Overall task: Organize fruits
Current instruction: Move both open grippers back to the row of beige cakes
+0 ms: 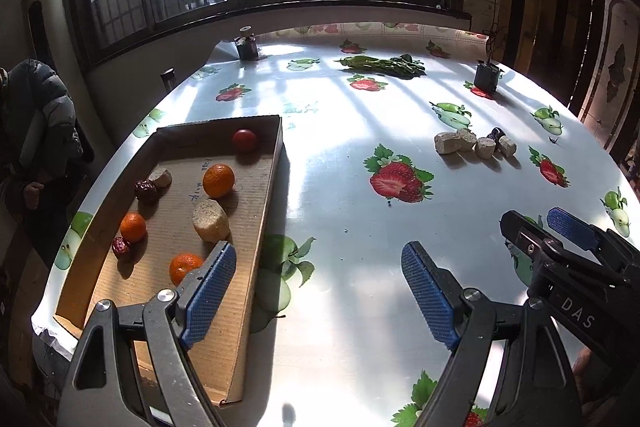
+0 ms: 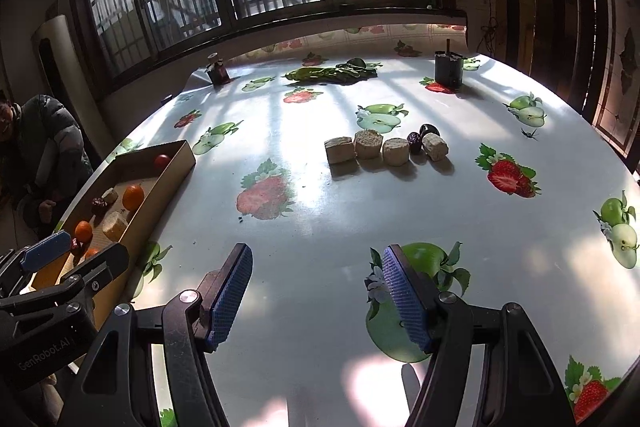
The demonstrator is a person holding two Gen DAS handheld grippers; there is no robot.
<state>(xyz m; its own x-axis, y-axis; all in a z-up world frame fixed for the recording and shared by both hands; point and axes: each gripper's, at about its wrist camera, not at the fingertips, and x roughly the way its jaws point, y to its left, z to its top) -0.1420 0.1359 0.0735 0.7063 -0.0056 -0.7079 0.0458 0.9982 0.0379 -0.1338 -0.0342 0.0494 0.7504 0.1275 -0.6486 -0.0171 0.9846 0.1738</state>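
Cardboard tray (image 1: 256,227) at the table's (image 2: 320,219) left edge already carries three oranges (image 1: 218,180), a small red fruit (image 1: 244,140), two dark dates (image 1: 146,191) and two pale cut chunks (image 1: 211,225). Remaining loose items lie in a row mid-table: four pale chunks (image 2: 368,143) side by side, with one or two dark fruits (image 2: 414,141) tucked between the last two (exact count hard to tell).

That row runs left to right across the right wrist view, ahead of and slightly right of the right tongs (image 2: 320,301), well apart from them. From the left tongs (image 1: 320,291) the same row sits far off to the upper right, with the tray just beside their left finger.

Both tongs stand wide and hold nothing; each hovers over bare tablecloth.

Judgement: right hand is the nearer one for the next pick. Left hand is better placed for the tray. The dark fruit is wedged against chunks, so a clean pinch may nudge its neighbours.
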